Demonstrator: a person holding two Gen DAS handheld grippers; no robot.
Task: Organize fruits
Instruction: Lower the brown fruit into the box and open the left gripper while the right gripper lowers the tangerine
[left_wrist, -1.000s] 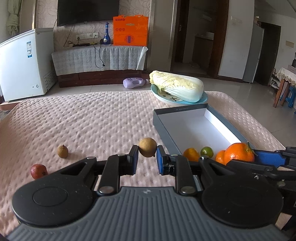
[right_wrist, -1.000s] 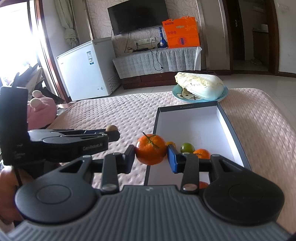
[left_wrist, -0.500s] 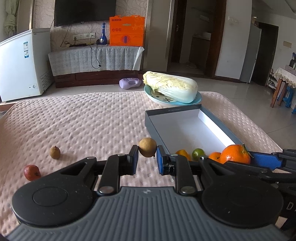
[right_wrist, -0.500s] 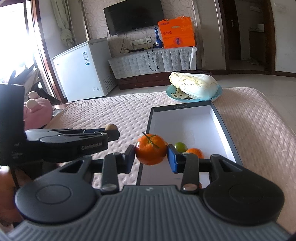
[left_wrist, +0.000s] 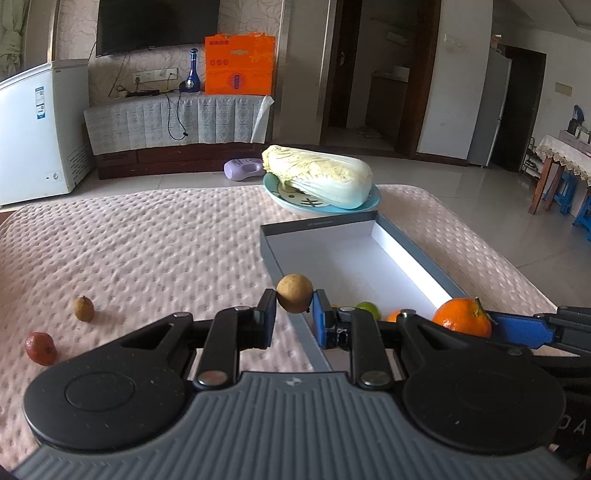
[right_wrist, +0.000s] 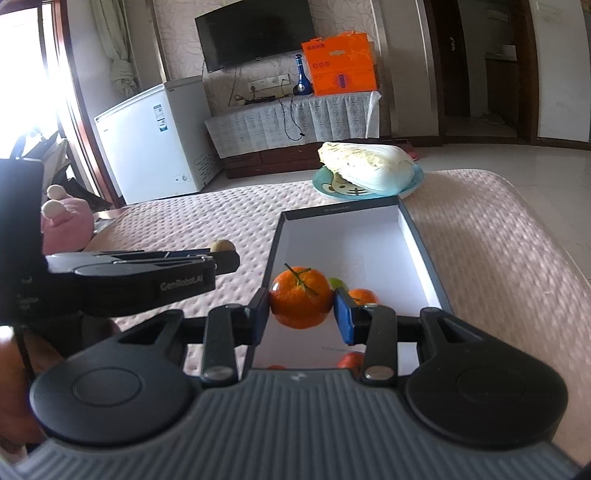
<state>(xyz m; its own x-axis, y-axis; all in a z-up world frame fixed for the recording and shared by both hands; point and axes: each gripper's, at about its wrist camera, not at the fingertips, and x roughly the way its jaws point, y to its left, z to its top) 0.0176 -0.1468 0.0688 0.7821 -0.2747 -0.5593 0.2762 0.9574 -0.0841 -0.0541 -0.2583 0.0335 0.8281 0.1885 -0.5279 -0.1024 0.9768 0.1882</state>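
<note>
My left gripper (left_wrist: 294, 312) is shut on a small tan round fruit (left_wrist: 294, 292), held over the near left edge of the grey box (left_wrist: 317, 224). In the right wrist view my right gripper (right_wrist: 300, 308) is shut on a stemmed orange (right_wrist: 300, 297) above the box's (right_wrist: 421, 243) near end. That orange (left_wrist: 461, 317) also shows at the right of the left wrist view, and the tan fruit (right_wrist: 221, 245) at the left gripper's tip in the right one. Inside the box lie a green lime (left_wrist: 369, 309) and small oranges (right_wrist: 364, 295).
A brown fruit (left_wrist: 82, 308) and a red fruit (left_wrist: 40, 348) lie on the pink quilted cover (left_wrist: 147, 251) at the left. A cabbage (left_wrist: 317, 175) on a blue plate (left_wrist: 373, 201) stands just beyond the box. A pink plush toy (right_wrist: 66, 221) sits at the bed's left edge.
The left gripper has shifted right with the tan fruit, from over the cover to over the box's left edge. The right gripper holds its orange almost still.
</note>
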